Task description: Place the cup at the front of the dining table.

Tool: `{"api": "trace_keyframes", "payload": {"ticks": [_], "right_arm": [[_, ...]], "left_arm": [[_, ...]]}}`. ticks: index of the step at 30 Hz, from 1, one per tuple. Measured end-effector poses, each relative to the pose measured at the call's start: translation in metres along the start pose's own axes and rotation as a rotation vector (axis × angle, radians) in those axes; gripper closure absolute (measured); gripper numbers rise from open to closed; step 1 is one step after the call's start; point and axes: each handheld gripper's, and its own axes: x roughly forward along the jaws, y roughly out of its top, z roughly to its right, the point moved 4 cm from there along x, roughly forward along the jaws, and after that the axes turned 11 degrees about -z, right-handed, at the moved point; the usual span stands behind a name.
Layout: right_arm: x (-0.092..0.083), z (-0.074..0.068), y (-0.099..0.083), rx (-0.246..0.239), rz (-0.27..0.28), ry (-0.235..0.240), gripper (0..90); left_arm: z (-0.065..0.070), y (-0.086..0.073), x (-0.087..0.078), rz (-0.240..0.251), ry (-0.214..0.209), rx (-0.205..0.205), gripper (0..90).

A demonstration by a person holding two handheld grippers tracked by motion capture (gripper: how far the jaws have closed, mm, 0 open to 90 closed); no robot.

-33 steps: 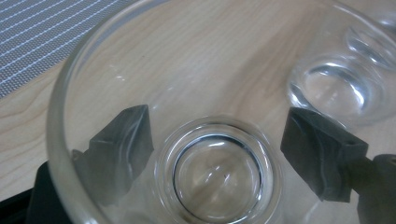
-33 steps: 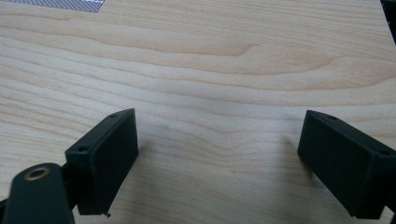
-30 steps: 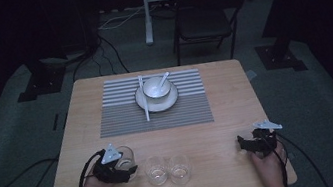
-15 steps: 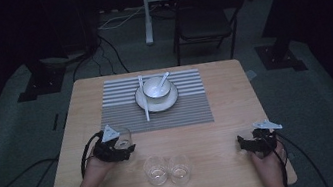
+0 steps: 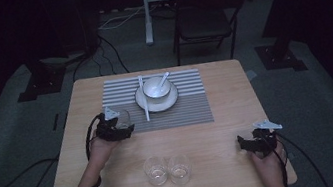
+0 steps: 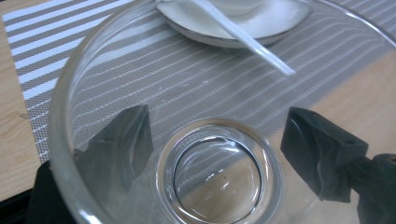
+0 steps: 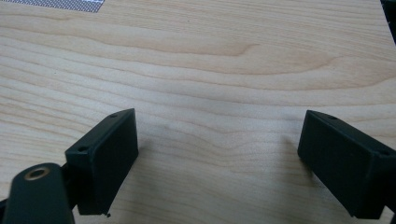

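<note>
My left gripper [image 5: 121,123] is shut on a clear drinking glass [image 5: 122,115] at the near left corner of the striped placemat [image 5: 191,104]. In the left gripper view both black jaws press the sides of the glass [image 6: 140,74], which I look down into, and the left gripper [image 6: 217,140] hangs over the mat. Beyond it lie a white plate [image 6: 280,18] and a white spoon handle [image 6: 254,44]. A white bowl [image 5: 156,87] stands on the plate [image 5: 148,105] on the mat. My right gripper [image 5: 241,144] rests at the table's near right, and its jaws [image 7: 219,154] stand open over bare wood.
Two more clear glasses [image 5: 156,170] [image 5: 179,168] stand side by side near the front edge of the wooden table [image 5: 234,88]. A white stick [image 5: 144,99] lies left of the bowl. A dark chair [image 5: 203,17] stands beyond the table.
My left gripper has carried the glass away from the two glasses at the front edge, up and towards the placemat's near left corner. The right gripper has not moved.
</note>
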Motion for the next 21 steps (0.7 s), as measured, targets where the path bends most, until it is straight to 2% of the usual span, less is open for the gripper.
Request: {"api": "trace_keyframes", "payload": {"ticks": [1,3,6,14,21], "right_arm": [[0.000,0.000,0.000,0.000,0.000,0.000,11.7],[0.000,0.000,0.000,0.000,0.000,0.000,11.6],[0.000,0.000,0.000,0.000,0.000,0.000,11.7],[0.000,0.000,0.000,0.000,0.000,0.000,11.7],[0.000,0.000,0.000,0.000,0.000,0.000,11.7]], "left_arm": [[-0.001,0.002,0.003,-0.002,0.014,-0.002,21.5],[-0.004,0.007,0.007,-0.001,0.010,-0.020,21.5],[-0.010,0.015,0.012,0.008,0.033,-0.057,21.5],[-0.025,0.035,0.028,0.015,0.058,-0.121,21.5],[-0.029,0.048,0.047,0.015,0.082,-0.160,21.5]]}}
